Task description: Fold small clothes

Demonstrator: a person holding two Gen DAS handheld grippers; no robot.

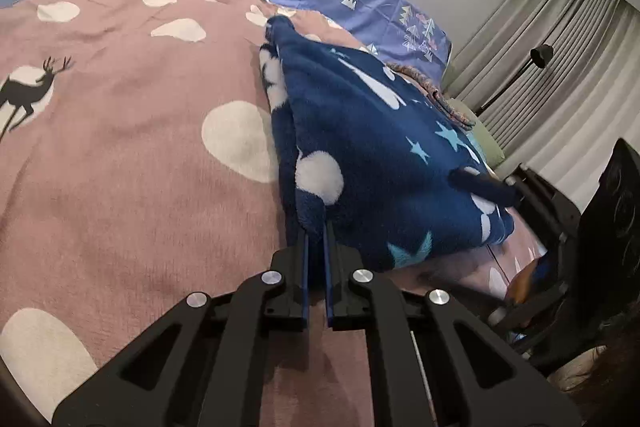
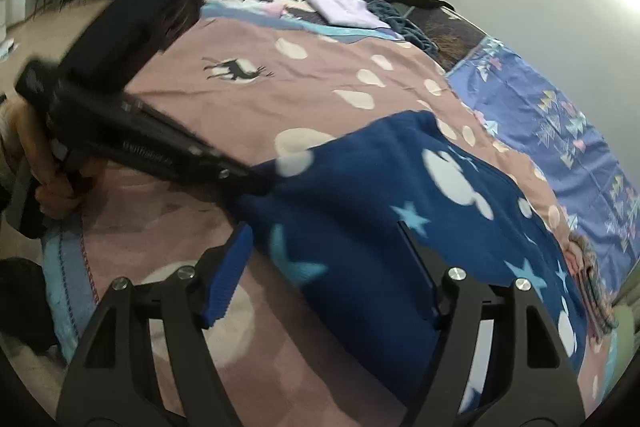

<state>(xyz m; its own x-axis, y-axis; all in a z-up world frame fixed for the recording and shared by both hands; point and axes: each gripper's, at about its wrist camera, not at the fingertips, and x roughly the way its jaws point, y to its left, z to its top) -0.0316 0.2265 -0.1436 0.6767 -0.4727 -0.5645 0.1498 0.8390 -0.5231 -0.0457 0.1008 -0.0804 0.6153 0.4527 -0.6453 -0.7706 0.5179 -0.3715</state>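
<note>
left gripper (image 1: 316, 227): clamped on navy fleece garment (image 1: 372, 147) | right gripper (image 2: 324, 267): wide apart, straddling its edge

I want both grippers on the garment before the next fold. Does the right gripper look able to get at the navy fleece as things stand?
Probably yes. The right gripper is open, and the navy fleece lies directly between and ahead of its fingers, with nothing in between. The left gripper already pinches another edge.

Bare pink blanket (image 1: 120, 167) left of navy fleece garment (image 1: 360, 131).
</note>
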